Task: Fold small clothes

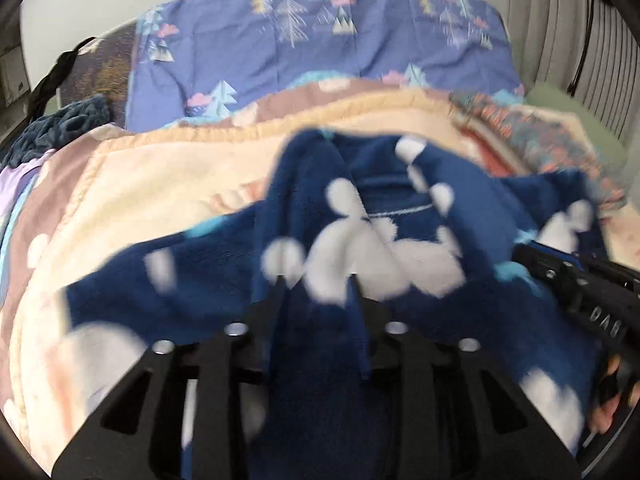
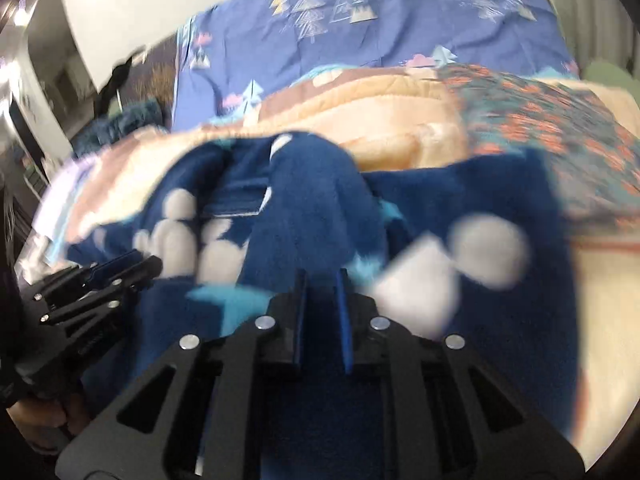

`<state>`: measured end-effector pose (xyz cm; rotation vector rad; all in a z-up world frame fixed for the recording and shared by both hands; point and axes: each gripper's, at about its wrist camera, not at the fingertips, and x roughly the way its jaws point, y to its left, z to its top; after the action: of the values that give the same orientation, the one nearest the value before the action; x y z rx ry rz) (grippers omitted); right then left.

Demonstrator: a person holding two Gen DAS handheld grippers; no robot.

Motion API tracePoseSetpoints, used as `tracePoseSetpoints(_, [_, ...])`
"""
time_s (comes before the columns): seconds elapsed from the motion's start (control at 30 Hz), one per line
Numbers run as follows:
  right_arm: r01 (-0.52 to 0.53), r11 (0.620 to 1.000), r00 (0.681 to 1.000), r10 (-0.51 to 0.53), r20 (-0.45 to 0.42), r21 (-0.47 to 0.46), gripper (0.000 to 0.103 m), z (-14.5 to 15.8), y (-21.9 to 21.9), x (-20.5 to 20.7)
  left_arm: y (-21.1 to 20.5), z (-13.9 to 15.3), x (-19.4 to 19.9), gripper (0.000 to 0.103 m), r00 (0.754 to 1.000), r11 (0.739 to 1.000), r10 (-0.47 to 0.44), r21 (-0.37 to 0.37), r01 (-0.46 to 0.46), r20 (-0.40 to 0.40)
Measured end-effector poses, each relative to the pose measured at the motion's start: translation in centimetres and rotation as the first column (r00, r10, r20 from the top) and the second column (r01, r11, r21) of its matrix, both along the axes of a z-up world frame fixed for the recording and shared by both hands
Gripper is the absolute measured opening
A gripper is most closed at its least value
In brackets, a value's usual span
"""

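My left gripper (image 1: 316,280) has its jaws apart, and a fold of the dark blue fleece garment (image 1: 400,208) hangs loose between them; the pads do not press it. My right gripper (image 2: 322,276) has only a narrow gap, with blue fleece seen in it, but I cannot tell if it grips. The garment, with white shapes, lies crumpled on the cream blanket (image 1: 160,176). Beyond the blanket is a blue sheet (image 1: 320,52) with printed trees. Both views are blurred.
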<state>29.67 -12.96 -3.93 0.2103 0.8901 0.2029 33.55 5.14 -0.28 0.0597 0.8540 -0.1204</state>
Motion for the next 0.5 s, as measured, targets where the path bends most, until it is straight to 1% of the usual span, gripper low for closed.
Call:
tracePoseSetpoints(0.03, [-0.008, 1.0, 1.0, 0.008, -0.005, 0.022, 0.025, 1.1, -0.6, -1.3, 0.4, 1.2, -1.4, 0.051, 0.999, 1.0, -0.005, -0.009, 0.006, 0.035])
tracePoseSetpoints(0.07, [-0.057, 0.996, 0.998, 0.056, 0.016, 0.066, 0.025, 2.5, -1.4, -3.7, 0.8, 2.4, -3.1, 0.054, 0.997, 1.0, -0.018, -0.019, 0.02, 0.071])
tracePoseSetpoints(0.1, [-0.099, 0.991, 0.995, 0.096, 0.037, 0.089, 0.025, 3.6, -1.9, -5.8, 1.8, 3.6, -5.7, 0.058, 0.994, 0.999, -0.036, -0.032, 0.039, 0.108])
tracePoseSetpoints(0.13, [-0.138, 0.985, 0.99, 0.133, 0.053, 0.1, 0.025, 4.4, -2.2, -8.0, 2.6, 4.2, -7.3, 0.06, 0.991, 0.997, -0.051, -0.045, 0.057, 0.121])
tracePoseSetpoints(0.17, [-0.192, 0.975, 0.981, 0.186, 0.062, 0.108, 0.025, 5.2, -2.6, -11.3, 3.5, 4.6, -9.9, 0.06, 0.99, 0.995, -0.071, -0.062, 0.079, 0.121])
tracePoseSetpoints(0.2, [-0.23, 0.966, 0.973, 0.224, 0.058, 0.118, 0.025, 5.4, -2.7, -13.7, 4.1, 4.6, -11.6, 0.06, 0.99, 0.993, -0.084, -0.073, 0.092, 0.116])
tracePoseSetpoints(0.27, [-0.316, 0.934, 0.948, 0.317, 0.018, 0.164, 0.025, 4.9, -2.4, -18.5, 5.1, 4.0, -15.6, 0.063, 0.991, 0.992, -0.091, -0.078, 0.099, 0.096])
tracePoseSetpoints(0.3, [-0.362, 0.906, 0.927, 0.374, -0.017, 0.218, 0.025, 4.1, -2.0, -21.4, 5.6, 3.5, -17.2, 0.065, 0.993, 0.993, -0.087, -0.074, 0.094, 0.085])
tracePoseSetpoints(0.33, [-0.379, 0.892, 0.916, 0.399, -0.035, 0.246, 0.025, 3.6, -1.6, -22.8, 6.2, 2.8, -19.0, 0.065, 0.995, 0.994, -0.078, -0.073, 0.083, 0.067])
tracePoseSetpoints(0.37, [-0.405, 0.867, 0.895, 0.44, -0.066, 0.291, 0.025, 2.7, -1.1, -25.3, 6.9, 2.3, -20.3, 0.065, 0.997, 0.995, -0.065, -0.074, 0.069, 0.052])
tracePoseSetpoints(0.43, [-0.429, 0.83, 0.866, 0.49, -0.1, 0.357, 0.025, 1.7, -0.4, -28.9, 8.7, 1.1, -23.6, 0.066, 1.0, 0.996, -0.017, -0.086, 0.019, 0.023])
tracePoseSetpoints(0.47, [-0.439, 0.809, 0.848, 0.517, -0.116, 0.391, 0.025, 1.2, 0.0, -30.6, 9.4, 0.8, -24.9, 0.067, 1.0, 0.995, 0.0, -0.096, 0.001, 0.014])
tracePoseSetpoints(0.5, [-0.447, 0.795, 0.836, 0.535, -0.124, 0.411, 0.027, 1.0, 0.4, -31.8, 10.4, 0.4, -26.4, 0.071, 1.0, 0.994, 0.023, -0.111, -0.022, 0.006])
